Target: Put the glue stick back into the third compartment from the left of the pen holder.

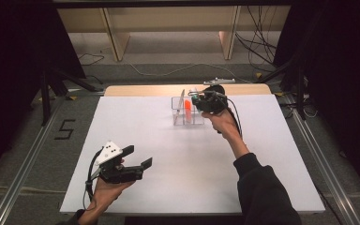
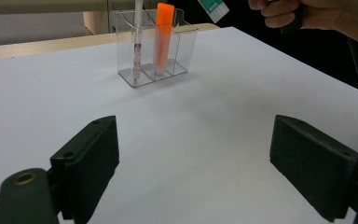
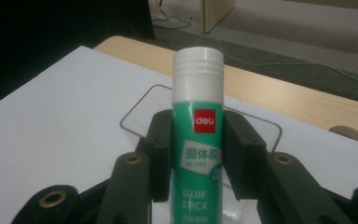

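Nearest: left gripper [image 1: 139,157] idle w/ jaws wide apart, parked low; right gripper [image 3: 198,154] clamped on green-white plastic glue stick [image 3: 198,140], poised over clear 3-compartment organiser [image 2: 156,46], prob. for drop-in.

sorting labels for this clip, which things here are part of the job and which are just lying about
In the job:
- glue stick, clamped in the right tongs
- clear three-slot holder
- orange marker in its middle slot
- thin pen in an end slot

Lying about:
- left tongs, open, idle
- cables on the floor
- wooden shelving behind
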{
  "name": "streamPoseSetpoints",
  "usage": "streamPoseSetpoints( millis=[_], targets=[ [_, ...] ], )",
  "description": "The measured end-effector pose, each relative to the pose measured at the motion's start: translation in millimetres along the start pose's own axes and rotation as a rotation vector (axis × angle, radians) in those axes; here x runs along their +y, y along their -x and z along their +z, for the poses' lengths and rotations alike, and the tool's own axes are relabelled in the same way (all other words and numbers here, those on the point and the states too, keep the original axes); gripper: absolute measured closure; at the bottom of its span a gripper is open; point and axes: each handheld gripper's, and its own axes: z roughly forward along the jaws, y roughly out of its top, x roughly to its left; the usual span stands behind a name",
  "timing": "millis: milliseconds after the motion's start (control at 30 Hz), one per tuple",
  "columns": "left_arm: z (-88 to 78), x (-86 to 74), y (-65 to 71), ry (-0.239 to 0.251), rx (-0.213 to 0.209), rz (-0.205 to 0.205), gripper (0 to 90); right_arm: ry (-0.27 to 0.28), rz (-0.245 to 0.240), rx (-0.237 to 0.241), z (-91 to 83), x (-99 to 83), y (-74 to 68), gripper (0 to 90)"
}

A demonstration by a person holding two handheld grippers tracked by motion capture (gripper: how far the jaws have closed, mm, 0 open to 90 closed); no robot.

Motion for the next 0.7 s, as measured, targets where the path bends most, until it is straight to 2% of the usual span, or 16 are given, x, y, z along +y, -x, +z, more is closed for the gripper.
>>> streamPoseSetpoints(
  millis=[300,700],
  targets=[
    [-0.6,0.3,-0.3,-0.001,-0.002,0.001,15.1,0.021,0.018,-0.048,14.6,2.5,8.7,66.1],
    [-0.4,0.3,0.1,0.001,-0.002,0.001,15.1,0.044,0.035,-0.093,23.2,2.9,17.7,66.0]
  ],
)
